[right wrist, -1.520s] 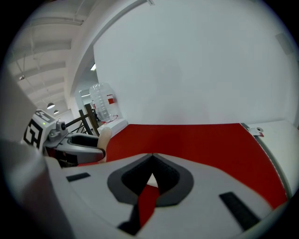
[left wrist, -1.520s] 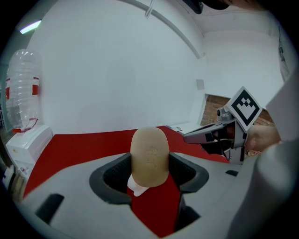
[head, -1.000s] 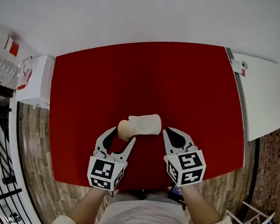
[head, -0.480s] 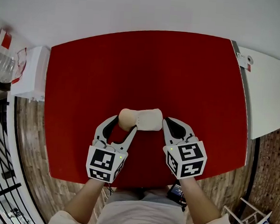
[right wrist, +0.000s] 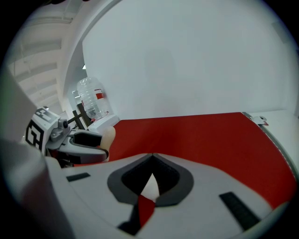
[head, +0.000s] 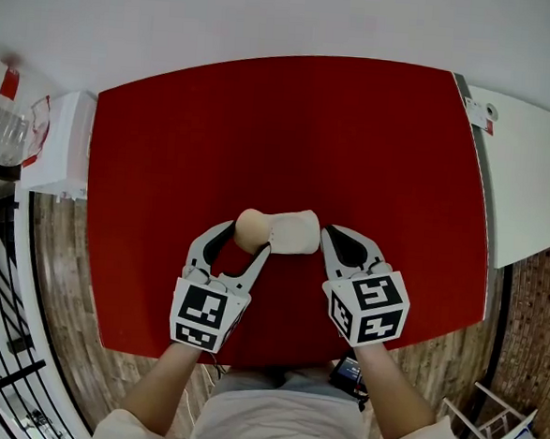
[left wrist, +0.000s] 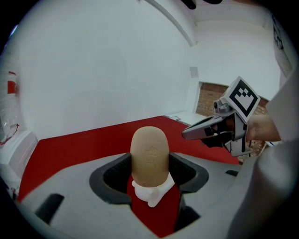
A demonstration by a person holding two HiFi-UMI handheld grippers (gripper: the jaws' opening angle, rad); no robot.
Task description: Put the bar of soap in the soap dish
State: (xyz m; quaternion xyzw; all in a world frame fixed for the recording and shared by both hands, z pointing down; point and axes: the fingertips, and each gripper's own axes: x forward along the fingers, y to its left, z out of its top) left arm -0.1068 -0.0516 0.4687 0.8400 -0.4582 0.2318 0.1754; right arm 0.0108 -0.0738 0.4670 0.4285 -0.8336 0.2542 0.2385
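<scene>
Judged the soap (left wrist: 149, 156) hard, light, likely slick; clamped by its sides in the left tongs (head: 243, 244), right tongs (right wrist: 152, 158) closed empty beside the dish (head: 295, 234).

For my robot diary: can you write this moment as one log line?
left claw: shut on soap bar | right claw: shut | soap dish: against soap bar

Red table (head: 291, 131) across the middle of the frame, with a whitish soap dish (head: 296, 234) on it at lower centre.
</scene>
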